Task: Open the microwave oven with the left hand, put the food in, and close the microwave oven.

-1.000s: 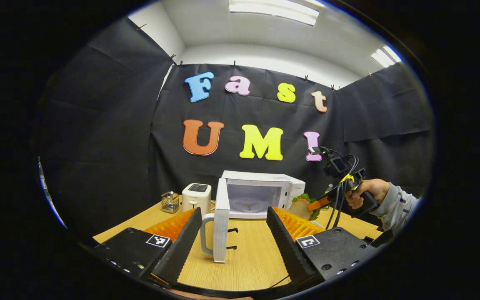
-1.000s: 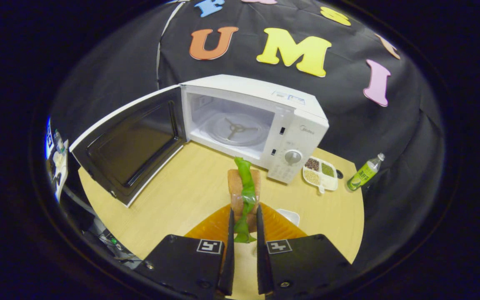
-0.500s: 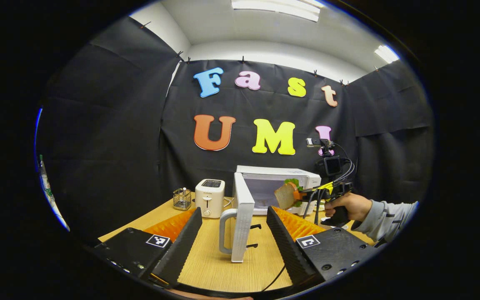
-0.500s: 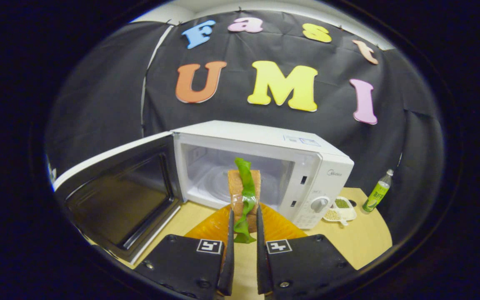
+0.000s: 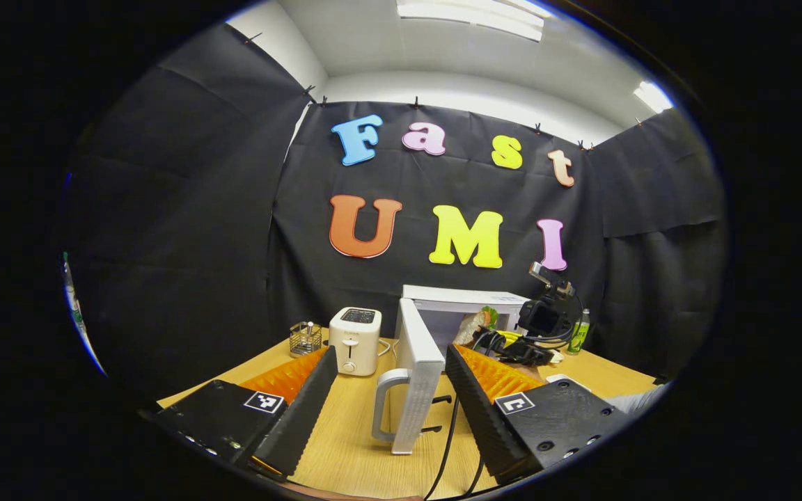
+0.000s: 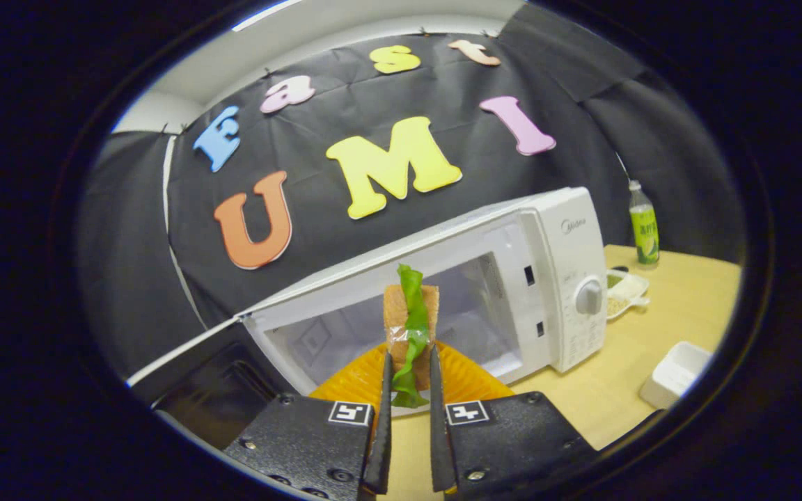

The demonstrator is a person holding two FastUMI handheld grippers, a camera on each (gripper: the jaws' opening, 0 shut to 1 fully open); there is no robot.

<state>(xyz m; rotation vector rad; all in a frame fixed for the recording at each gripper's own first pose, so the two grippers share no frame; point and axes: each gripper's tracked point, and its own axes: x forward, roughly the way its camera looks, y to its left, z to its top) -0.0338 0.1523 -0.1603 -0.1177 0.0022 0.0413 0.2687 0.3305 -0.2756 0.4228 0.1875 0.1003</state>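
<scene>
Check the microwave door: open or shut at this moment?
Open. The microwave door swings out edge-on toward the left gripper, and past the sandwich in the right gripper the cavity is exposed.

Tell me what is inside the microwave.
The microwave has pale bare walls. The sandwich, pinched in the right tongs, stands before its opening and hides the floor behind it.

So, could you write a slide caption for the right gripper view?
Right gripper carries the sandwich toward the open microwave.

walls: black cloth [image 5: 185, 229] all round | ceiling: white, light panels [image 5: 470, 10] top centre | desk [image 5: 352, 452]: light wood, lower frame
</scene>
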